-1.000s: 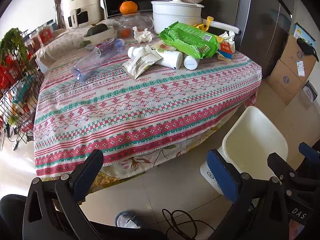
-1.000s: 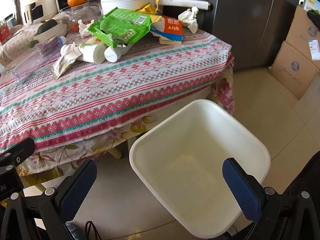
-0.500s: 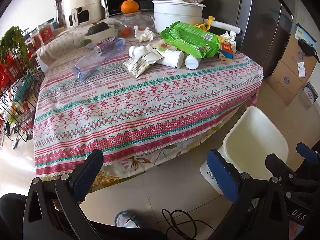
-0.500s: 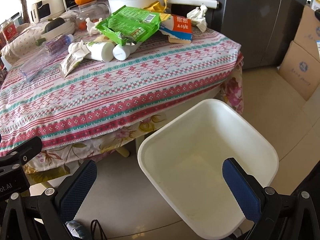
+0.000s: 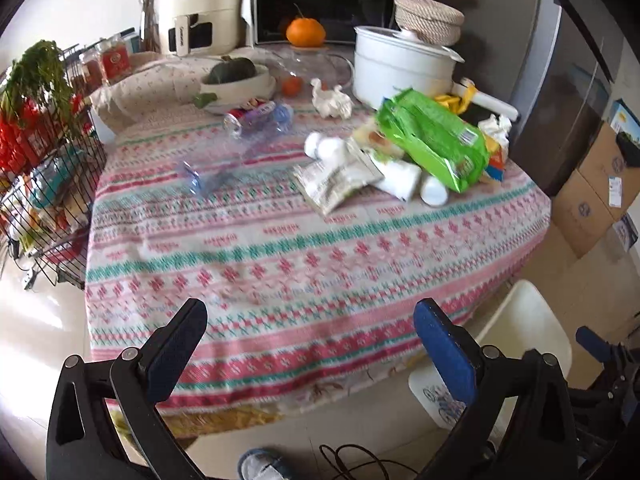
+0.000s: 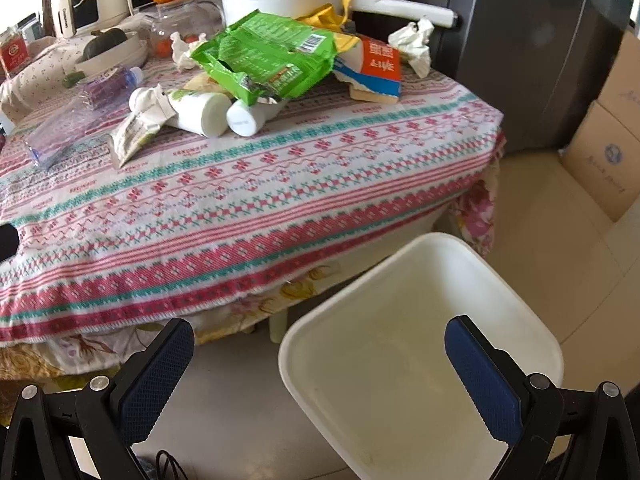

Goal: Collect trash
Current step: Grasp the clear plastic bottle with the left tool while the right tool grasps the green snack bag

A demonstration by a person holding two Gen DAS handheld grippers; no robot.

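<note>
Trash lies at the far side of a table with a patterned cloth [image 5: 304, 264]: a green snack bag [image 5: 430, 140] [image 6: 268, 56], white tubes [image 6: 200, 110], a pale sachet [image 5: 336, 180], a clear plastic bottle [image 5: 240, 140], crumpled tissues [image 5: 332, 100] [image 6: 414, 46] and a red-and-white carton [image 6: 376, 68]. An empty white bin [image 6: 416, 352] stands on the floor by the table's right corner. My left gripper [image 5: 310, 344] is open over the table's near edge. My right gripper [image 6: 320, 364] is open, just above the bin's rim.
A white pot [image 5: 400, 68], an orange [image 5: 305, 32], a bowl with a squash [image 5: 236, 78], an air fryer [image 5: 198, 12] and a microwave stand at the back. A wire rack [image 5: 44, 168] stands at left. Cardboard boxes [image 6: 612, 128] and a dark fridge [image 6: 528, 48] are at right.
Both grippers have moved forward and up toward the table; the trash looks closer. The bin has dropped lower in the right wrist view. Both stay open.
</note>
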